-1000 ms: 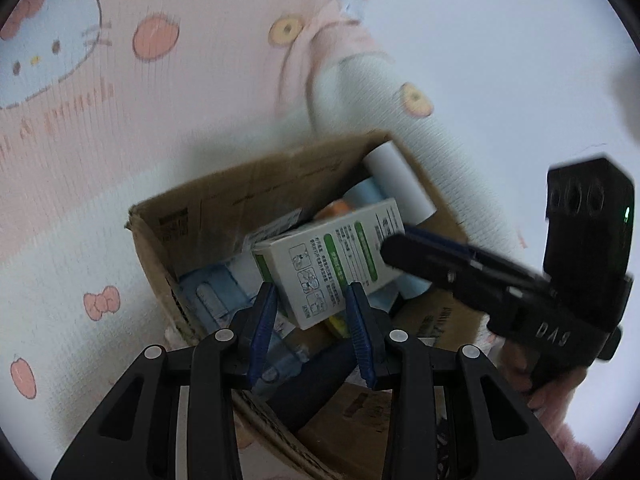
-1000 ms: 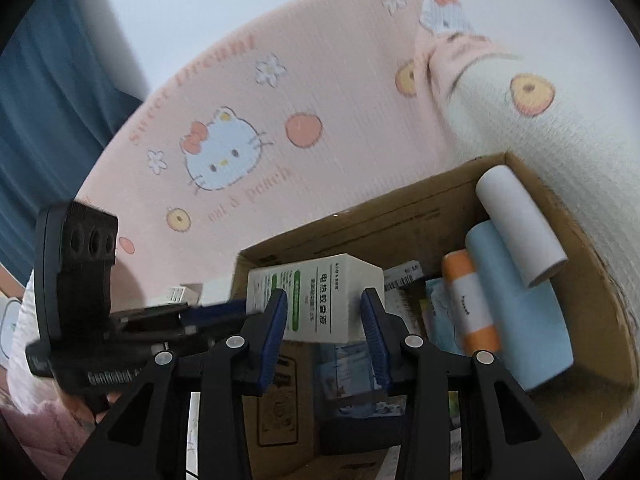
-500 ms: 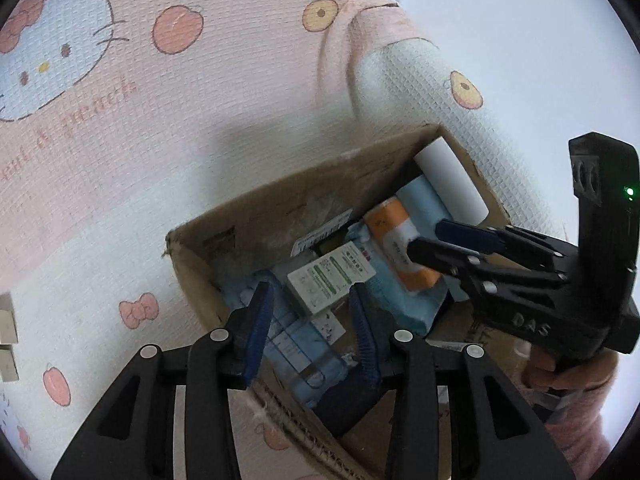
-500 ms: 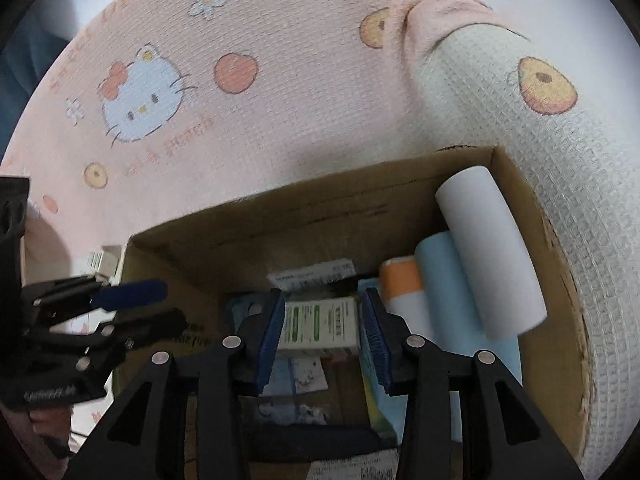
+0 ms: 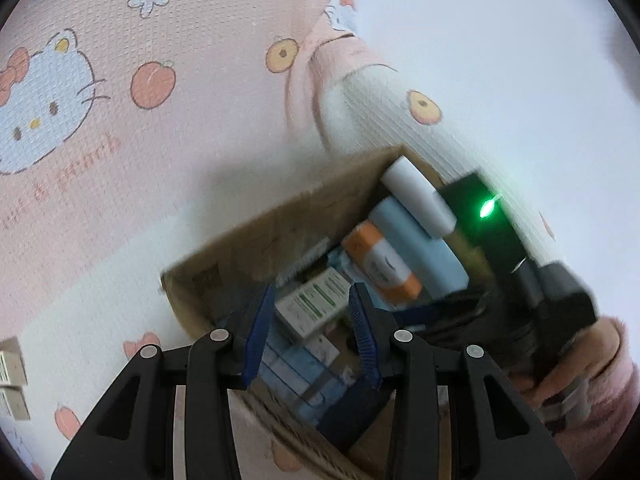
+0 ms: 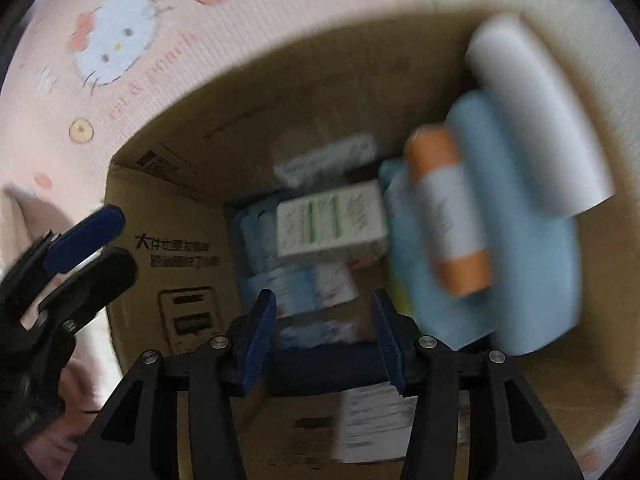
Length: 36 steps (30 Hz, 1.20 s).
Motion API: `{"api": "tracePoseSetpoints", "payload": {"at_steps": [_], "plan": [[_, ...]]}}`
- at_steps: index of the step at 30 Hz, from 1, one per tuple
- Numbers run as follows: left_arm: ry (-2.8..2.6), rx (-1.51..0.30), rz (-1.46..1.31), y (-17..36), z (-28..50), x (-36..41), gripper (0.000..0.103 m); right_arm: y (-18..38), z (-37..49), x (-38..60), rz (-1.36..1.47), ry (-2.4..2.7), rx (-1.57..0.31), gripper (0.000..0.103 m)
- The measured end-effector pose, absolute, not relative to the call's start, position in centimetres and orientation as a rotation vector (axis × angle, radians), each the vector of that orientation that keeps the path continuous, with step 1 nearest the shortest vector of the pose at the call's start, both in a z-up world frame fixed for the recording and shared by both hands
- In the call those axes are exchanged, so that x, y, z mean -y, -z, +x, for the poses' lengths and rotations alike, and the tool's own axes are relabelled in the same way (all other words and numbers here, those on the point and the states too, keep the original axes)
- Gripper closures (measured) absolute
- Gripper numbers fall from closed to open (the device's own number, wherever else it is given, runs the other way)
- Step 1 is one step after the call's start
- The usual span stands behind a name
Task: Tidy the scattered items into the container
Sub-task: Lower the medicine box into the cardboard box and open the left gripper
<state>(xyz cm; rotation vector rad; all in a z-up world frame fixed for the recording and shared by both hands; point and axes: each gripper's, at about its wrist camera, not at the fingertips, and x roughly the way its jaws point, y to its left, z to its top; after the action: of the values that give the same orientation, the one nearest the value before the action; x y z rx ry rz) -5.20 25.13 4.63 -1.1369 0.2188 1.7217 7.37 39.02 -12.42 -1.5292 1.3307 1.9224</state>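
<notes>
A brown cardboard carton (image 5: pixel 256 236) (image 6: pixel 168 208) stands on a pink cartoon-cat bedspread. Inside it lies a white box with green print (image 5: pixel 314 306) (image 6: pixel 332 222), flat on blue packets, with nothing gripping it. My right gripper (image 6: pixel 324 308) hangs low in the carton mouth above that box. Its jaws are opening and nothing is between them. My left gripper (image 5: pixel 312 300) is open and empty over the carton's near wall. Each gripper shows in the other's view: the right gripper (image 5: pixel 432 314) at the carton's right side, the left gripper (image 6: pixel 116 240) outside its left wall.
A white roll (image 5: pixel 416 196) (image 6: pixel 536 120), a pale blue roll (image 5: pixel 424 248) (image 6: pixel 500 208) and an orange-and-white tube (image 5: pixel 380 264) (image 6: pixel 448 208) lie along the carton's right side. Two small boxes (image 5: pixel 10 380) sit on the bedspread (image 5: pixel 120 160) at the far left. A pink-sleeved hand (image 5: pixel 580 368) holds the right gripper.
A second ago my right gripper held the white-and-green box above the carton. It has let go; the box now lies inside. The right gripper has sunk lower and its jaws stand wider.
</notes>
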Motion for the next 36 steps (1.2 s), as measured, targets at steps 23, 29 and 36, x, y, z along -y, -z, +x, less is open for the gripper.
{"api": "tracePoseSetpoints", "payload": {"at_steps": [23, 29, 36], "plan": [[-1.751, -0.165, -1.225, -4.6, -7.9, -23.3, 0.064, 12.6, 3.2, -36.6, -1.710, -1.911, -0.936, 0.074], [-1.840, -0.188, -1.132, -6.7, -6.5, -19.4, 0.054, 3.3, 5.0, -32.0, -1.495, -2.102, -0.823, 0.044], [-1.902, -0.207, -1.087, -6.6, -6.0, -13.0, 0.049, -3.1, 3.2, -27.8, -1.399, -2.236, -0.517, 0.033]]}}
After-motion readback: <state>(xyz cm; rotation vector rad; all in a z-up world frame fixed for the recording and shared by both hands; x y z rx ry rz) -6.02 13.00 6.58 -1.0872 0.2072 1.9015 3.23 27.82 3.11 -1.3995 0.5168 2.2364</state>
